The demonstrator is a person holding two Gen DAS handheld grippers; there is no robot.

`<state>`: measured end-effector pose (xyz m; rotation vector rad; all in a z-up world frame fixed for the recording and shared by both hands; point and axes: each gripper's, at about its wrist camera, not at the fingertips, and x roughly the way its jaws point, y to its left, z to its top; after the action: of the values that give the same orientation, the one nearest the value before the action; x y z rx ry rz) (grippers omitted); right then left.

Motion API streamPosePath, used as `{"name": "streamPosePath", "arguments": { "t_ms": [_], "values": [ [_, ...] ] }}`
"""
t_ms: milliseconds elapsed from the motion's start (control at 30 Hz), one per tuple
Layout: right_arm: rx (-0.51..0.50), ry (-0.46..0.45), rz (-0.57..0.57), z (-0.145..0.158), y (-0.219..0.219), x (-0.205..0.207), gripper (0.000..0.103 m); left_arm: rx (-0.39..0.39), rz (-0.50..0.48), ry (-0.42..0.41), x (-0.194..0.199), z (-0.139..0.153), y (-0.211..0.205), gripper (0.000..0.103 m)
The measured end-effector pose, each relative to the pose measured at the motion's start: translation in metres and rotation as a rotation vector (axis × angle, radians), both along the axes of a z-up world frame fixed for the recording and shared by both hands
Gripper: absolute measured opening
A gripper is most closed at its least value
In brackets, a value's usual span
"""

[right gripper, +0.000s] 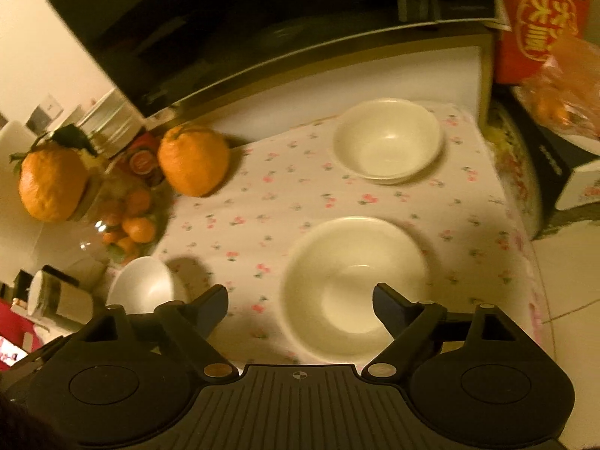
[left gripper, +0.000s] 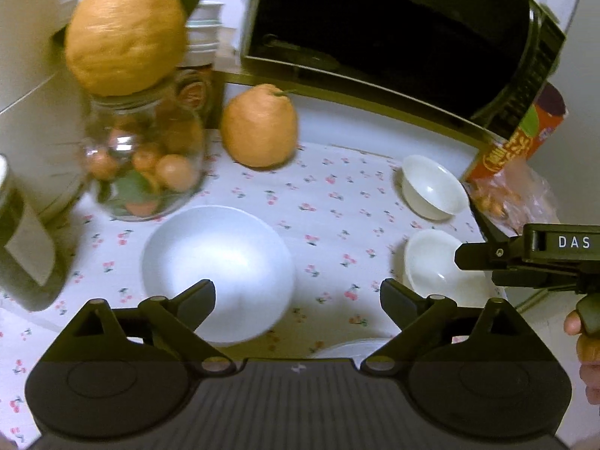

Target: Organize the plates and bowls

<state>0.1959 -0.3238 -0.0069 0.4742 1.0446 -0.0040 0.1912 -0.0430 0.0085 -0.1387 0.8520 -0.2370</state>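
Observation:
In the left wrist view a large white bowl [left gripper: 217,266] sits on the cherry-print tablecloth [left gripper: 330,202], just ahead of my left gripper [left gripper: 298,292]. That gripper is open and empty, its left finger over the bowl's near rim. Two smaller white bowls [left gripper: 435,187] [left gripper: 431,262] stand at the right. In the right wrist view my right gripper [right gripper: 300,296] is open and empty, its right finger over the near cream bowl [right gripper: 356,285]. A second bowl [right gripper: 388,138] lies beyond it, and the large white bowl [right gripper: 142,285] is at the left.
A black microwave [left gripper: 393,37] fills the back. A large orange citrus fruit [left gripper: 258,127] lies on the cloth, and another [left gripper: 123,33] tops a glass jar [left gripper: 146,165] of small oranges. Stacked bowls [left gripper: 204,26] stand behind it. A red snack package [right gripper: 540,26] and the table's edge [right gripper: 525,247] are at the right.

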Motion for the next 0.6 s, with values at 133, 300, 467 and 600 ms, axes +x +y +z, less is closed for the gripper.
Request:
{"name": "streamPosePath", "arguments": {
  "t_ms": [133,300,467,600],
  "values": [
    [-0.005,0.008,-0.044,-0.005,-0.021,-0.008,0.089,0.018,-0.021,-0.012,0.0,-0.006,-0.017,0.096],
    [-0.008,0.022,-0.089,-0.015,-0.046,-0.018,0.089,0.018,-0.051,-0.003,0.003,-0.01,-0.035,0.097],
    [-0.013,0.042,-0.113,-0.026,-0.06,-0.024,0.089,0.019,-0.078,0.005,0.01,-0.016,-0.053,0.097],
    [-0.01,0.052,-0.127,-0.033,-0.067,-0.024,0.089,0.006,-0.111,0.002,0.015,-0.022,-0.065,0.092]
  ]
}}
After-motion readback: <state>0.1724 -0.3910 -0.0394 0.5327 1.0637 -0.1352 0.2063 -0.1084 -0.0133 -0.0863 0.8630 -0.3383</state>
